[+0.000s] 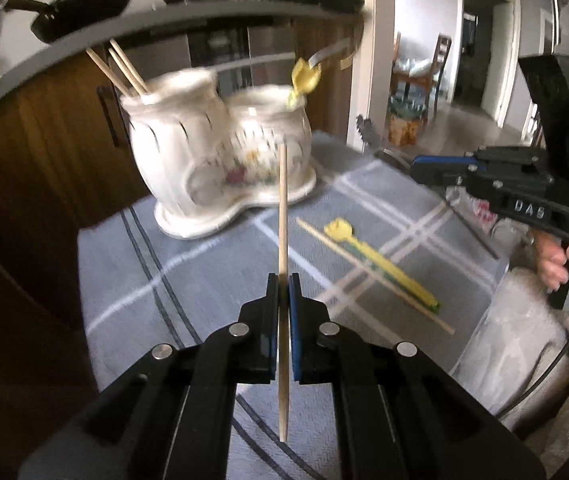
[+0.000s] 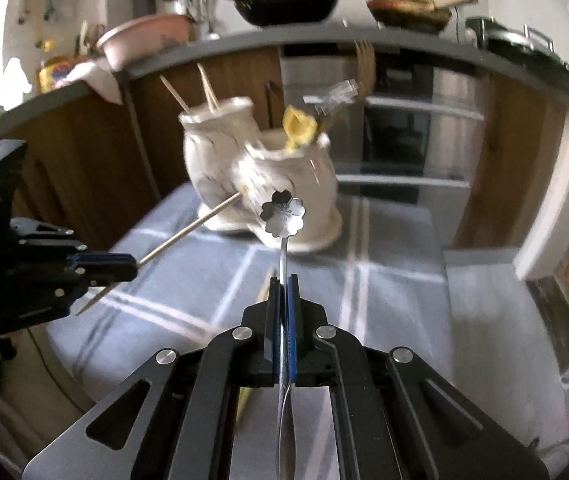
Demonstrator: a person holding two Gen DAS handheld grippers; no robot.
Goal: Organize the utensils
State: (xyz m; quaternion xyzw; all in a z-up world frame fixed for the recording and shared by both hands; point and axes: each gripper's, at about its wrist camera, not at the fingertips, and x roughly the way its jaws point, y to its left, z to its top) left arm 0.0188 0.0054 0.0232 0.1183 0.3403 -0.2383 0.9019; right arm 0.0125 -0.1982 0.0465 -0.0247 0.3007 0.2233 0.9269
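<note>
Pale wood chopstick (image 1: 283, 216), thin, upright, clamped in left gripper (image 1: 283, 280). Right gripper (image 2: 284, 280) clenched on steel spoon (image 2: 283, 213), flower-shaped bowl. White holder (image 1: 220, 152) beyond.

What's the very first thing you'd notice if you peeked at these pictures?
Probably the white flowery holder with two pots, standing at the far end of the grey checked cloth, with chopsticks and a yellow utensil poking out. Next, the shiny flower-shaped spoon pinched upright in the right gripper, and the wooden chopstick clamped in the left gripper. Another yellow utensil lies on the cloth.
</note>
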